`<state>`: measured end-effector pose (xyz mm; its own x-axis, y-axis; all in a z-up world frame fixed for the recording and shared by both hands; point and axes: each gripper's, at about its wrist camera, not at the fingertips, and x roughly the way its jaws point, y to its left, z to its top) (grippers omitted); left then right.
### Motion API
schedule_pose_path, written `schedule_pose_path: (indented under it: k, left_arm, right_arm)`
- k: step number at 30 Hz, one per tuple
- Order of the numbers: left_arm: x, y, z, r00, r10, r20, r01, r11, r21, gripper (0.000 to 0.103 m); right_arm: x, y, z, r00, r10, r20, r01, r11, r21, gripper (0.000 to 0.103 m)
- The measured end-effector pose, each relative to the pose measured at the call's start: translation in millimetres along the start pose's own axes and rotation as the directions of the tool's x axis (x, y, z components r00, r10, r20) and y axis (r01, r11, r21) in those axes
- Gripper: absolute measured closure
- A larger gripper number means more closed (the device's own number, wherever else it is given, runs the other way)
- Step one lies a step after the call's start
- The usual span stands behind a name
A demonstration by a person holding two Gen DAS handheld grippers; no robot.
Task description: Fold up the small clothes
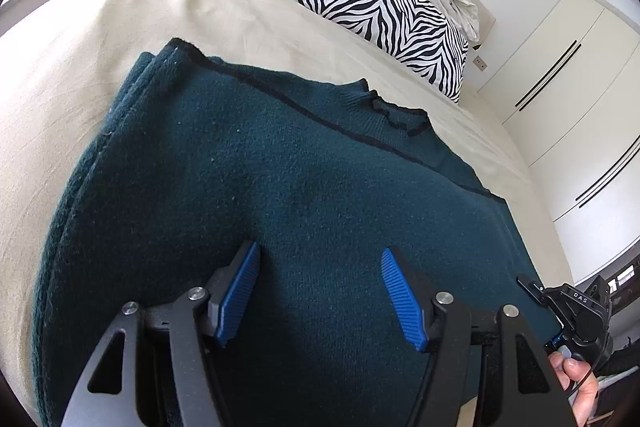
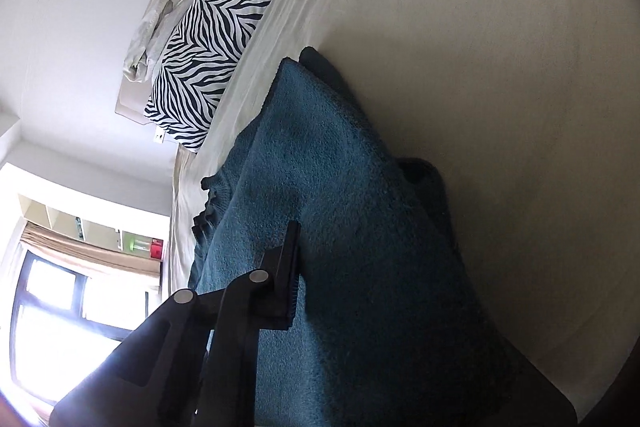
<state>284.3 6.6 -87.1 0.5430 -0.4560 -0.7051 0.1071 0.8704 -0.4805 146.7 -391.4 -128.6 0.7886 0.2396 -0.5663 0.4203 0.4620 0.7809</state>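
sweater [image 1: 280, 179] flat on bed [image 1: 120, 27], ready for folding | left gripper [image 1: 320, 287] over its near hem, jaws apart, empty | right gripper [image 2: 294, 275] jaws clamped on sweater's side edge, to lift it

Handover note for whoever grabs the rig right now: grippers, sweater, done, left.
Left gripper: open, fingers hovering over the teal sweater, nothing between them.
Right gripper: shut on the sweater at its edge; only one of its fingers shows, the fabric hides the other.
Sweater: on the beige bed sheet, collar toward the zebra pillow.
Done: one side looks folded in, a doubled edge shows.
Left: probably finish the fold held on the right, then smooth.
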Motion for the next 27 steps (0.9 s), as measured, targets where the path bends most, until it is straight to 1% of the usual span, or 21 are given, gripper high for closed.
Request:
schedule_pose_path:
  k: [3,5,7,8,9,10,11,12,13,14,15,16,17,18,19,21,22,23,24,26,27]
  left_arm:
    - [-2.4,6.5,1.6,1.0,-0.028,-0.001,0.028,0.999,-0.033,0.039]
    - [-5.9,14.7,4.1,0.999,-0.044,-0.001,0.044,0.996,-0.08,0.046]
    - [-11.1,30.9,7.8,0.996,-0.094,-0.004,0.092,0.981,-0.169,0.06]
    - [-13.6,41.0,9.8,0.99,-0.138,-0.005,0.134,0.966,-0.222,0.062]
    - [-15.9,51.0,11.1,0.983,-0.186,-0.001,0.179,0.945,-0.275,0.063]
    - [-18.6,59.9,12.4,0.974,-0.228,0.006,0.218,0.922,-0.321,0.063]
    - [-22.0,65.7,14.0,0.966,-0.257,0.014,0.245,0.903,-0.354,0.062]
    - [-26.1,69.9,16.2,0.96,-0.279,0.026,0.268,0.887,-0.376,0.055]
    - [-30.2,72.7,17.7,0.952,-0.304,0.042,0.296,0.872,-0.39,0.045]
    - [-33.3,73.3,19.3,0.945,-0.323,0.051,0.316,0.861,-0.397,0.04]
    - [-34.7,72.7,20.7,0.94,-0.336,0.051,0.328,0.856,-0.399,0.032]
    - [-34.6,71.8,21.6,0.937,-0.347,0.044,0.335,0.854,-0.399,0.027]
    - [-33.1,70.3,22.3,0.934,-0.355,0.031,0.337,0.853,-0.398,0.025]
    - [-31.3,67.7,23.4,0.935,-0.354,0.013,0.33,0.857,-0.397,0.024]
    - [-29.7,65.5,24.2,0.937,-0.348,-0.001,0.319,0.862,-0.394,0.024]
    - [-25.2,60.5,26.4,0.939,-0.343,-0.028,0.306,0.868,-0.391,0.023]
    - [-22.4,57.4,27.8,0.939,-0.342,-0.044,0.299,0.87,-0.393,0.023]
    - [-18.6,54.0,29.9,0.939,-0.338,-0.063,0.289,0.874,-0.39,0.024]
    - [-13.3,50.1,32.4,0.938,-0.336,-0.084,0.281,0.88,-0.383,0.026]
    - [-1.1,46.8,37.9,0.938,-0.325,-0.122,0.258,0.888,-0.382,0.036]
    - [2.7,46.6,40.2,0.941,-0.308,-0.137,0.238,0.895,-0.377,0.049]
  right_arm:
    - [-1.6,27.1,-1.6,0.999,-0.039,0.029,0.042,0.994,-0.097,0.092]
    - [-3.3,58.9,-9.2,0.997,-0.057,0.048,0.066,0.978,-0.196,0.092]
    - [0.0,101.8,-23.4,0.997,-0.061,0.055,0.076,0.939,-0.335,0.092]
    - [3.5,126.3,-36.4,0.997,-0.061,0.057,0.079,0.901,-0.427,0.092]
    - [9.6,150.8,-53.4,0.997,-0.062,0.048,0.078,0.845,-0.529,0.092]
    - [16.3,173.4,-75.8,0.997,-0.067,0.032,0.072,0.771,-0.633,0.092]
    - [26.9,191.7,-98.7,0.996,-0.084,0.008,0.063,0.686,-0.725,0.092]
    - [41.2,204.1,-122.3,0.992,-0.125,-0.019,0.06,0.592,-0.804,0.092]
    - [54.8,210.5,-145.4,0.986,-0.165,-0.024,0.063,0.502,-0.863,0.092]
    - [67.9,211.5,-166.0,0.979,-0.202,-0.028,0.062,0.426,-0.903,0.092]
    - [79.9,209.5,-182.6,0.971,-0.235,-0.037,0.055,0.37,-0.927,0.092]
    - [88.2,206.3,-195.1,0.966,-0.254,-0.045,0.046,0.34,-0.939,0.092]
    - [92.0,203.5,-203.8,0.966,-0.256,-0.037,0.049,0.321,-0.946,0.092]
    - [92.0,202.8,-209.7,0.969,-0.246,-0.006,0.069,0.295,-0.953,0.092]
    - [91.7,202.4,-212.0,0.971,-0.239,0.014,0.083,0.282,-0.956,0.092]
    - [91.9,201.4,-207.7,0.975,-0.224,0.003,0.074,0.307,-0.949,0.092]
    - [91.8,201.1,-205.8,0.976,-0.219,0.003,0.071,0.305,-0.95,0.091]
    - [91.1,201.8,-206.2,0.976,-0.217,0.01,0.073,0.286,-0.956,0.09]
    - [89.0,201.5,-209.6,0.977,-0.213,0.018,0.074,0.256,-0.964,0.089]
    - [83.0,199.0,-223.5,0.979,-0.197,0.043,0.079,0.178,-0.981,0.089]
    - [78.9,198.3,-230.1,0.981,-0.188,0.057,0.082,0.13,-0.988,0.088]
